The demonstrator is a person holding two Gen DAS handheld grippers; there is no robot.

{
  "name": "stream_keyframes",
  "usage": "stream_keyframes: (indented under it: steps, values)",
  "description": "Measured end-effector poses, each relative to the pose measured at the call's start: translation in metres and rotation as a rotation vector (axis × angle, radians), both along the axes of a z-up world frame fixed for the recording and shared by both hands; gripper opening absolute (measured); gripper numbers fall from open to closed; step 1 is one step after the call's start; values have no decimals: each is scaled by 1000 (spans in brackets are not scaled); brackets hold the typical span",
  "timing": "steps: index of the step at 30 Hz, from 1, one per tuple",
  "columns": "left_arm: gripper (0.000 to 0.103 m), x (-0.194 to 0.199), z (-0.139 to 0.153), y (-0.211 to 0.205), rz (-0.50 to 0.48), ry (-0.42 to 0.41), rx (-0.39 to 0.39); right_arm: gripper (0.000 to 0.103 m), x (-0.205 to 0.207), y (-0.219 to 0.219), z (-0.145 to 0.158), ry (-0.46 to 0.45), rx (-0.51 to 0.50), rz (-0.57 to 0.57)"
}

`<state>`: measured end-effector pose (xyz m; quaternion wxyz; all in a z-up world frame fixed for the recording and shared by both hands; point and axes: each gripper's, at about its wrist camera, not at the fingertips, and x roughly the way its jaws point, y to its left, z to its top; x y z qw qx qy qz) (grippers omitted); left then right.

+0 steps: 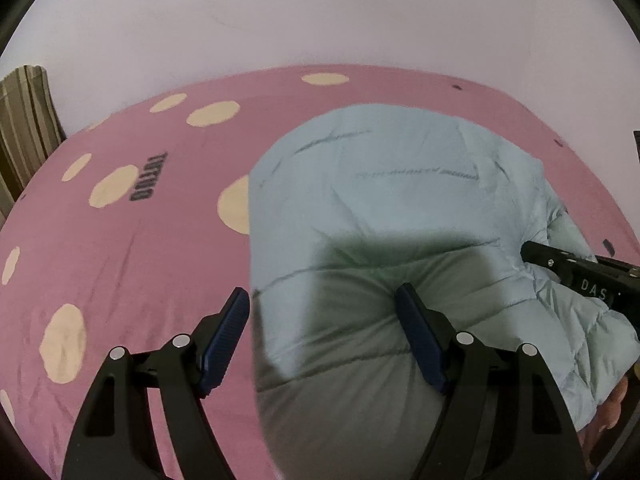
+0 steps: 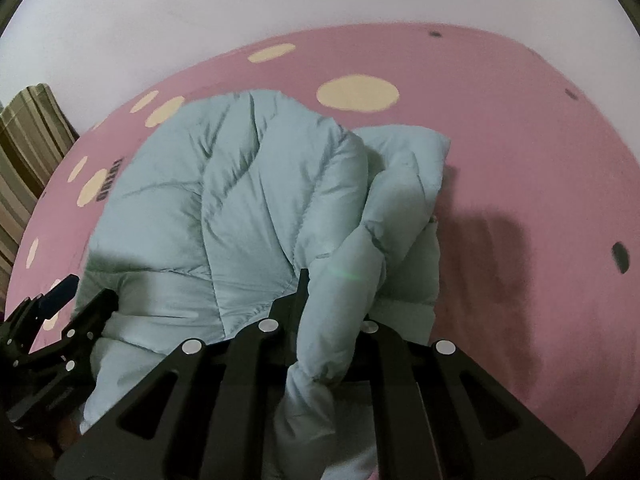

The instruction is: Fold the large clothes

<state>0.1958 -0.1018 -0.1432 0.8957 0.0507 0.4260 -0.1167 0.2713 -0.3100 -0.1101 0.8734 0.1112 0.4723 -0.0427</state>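
A light blue puffy jacket [image 1: 400,200] lies in a heap on a pink bed sheet [image 1: 120,260] with cream dots. My left gripper [image 1: 322,292] is open above the jacket's left edge. Its blue pads [image 1: 224,340] touch nothing, and the fabric lies below the gap. In the right wrist view, my right gripper [image 2: 324,300] is shut on a bunched fold of the jacket [image 2: 248,184]. The fold hangs down between the fingers and hides the right fingertip. Each gripper also shows in the other's view: the right gripper [image 1: 580,276] at the far right, the left gripper [image 2: 60,304] at the lower left.
The pink sheet [image 2: 520,160] spreads wide to the right of the jacket and carries black lettering [image 1: 146,178] on the left. Striped fabric [image 1: 24,128] stands at the far left edge. A pale wall [image 1: 320,12] runs behind the bed.
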Motion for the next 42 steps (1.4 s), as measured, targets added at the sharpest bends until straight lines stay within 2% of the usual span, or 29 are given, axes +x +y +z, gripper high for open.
stream_keyframes:
  steps: [8, 23, 28, 34, 38, 40, 42]
  values:
    - [75, 7, -25, -17, -5, 8, 59, 8, 3, -16, -27, 18, 68, -6]
    - [74, 2, -29, -17, -4, -6, 75, 14, -3, -13, -20, 10, 26, -25]
    - [74, 3, -26, -19, -6, -10, 81, 28, -11, -11, -8, 3, -9, -54]
    - [74, -1, -9, -16, -12, -19, 89, 28, -38, 1, 35, -87, -96, -70]
    - [74, -11, 23, 7, 47, -78, 12, 28, -55, 21, 65, -158, -113, -22]
    - [74, -11, 30, 19, 78, -90, -8, 27, -56, 30, 67, -153, -104, 14]
    - [74, -7, 25, 23, 84, -75, 8, 27, -56, 37, 61, -129, -96, 47]
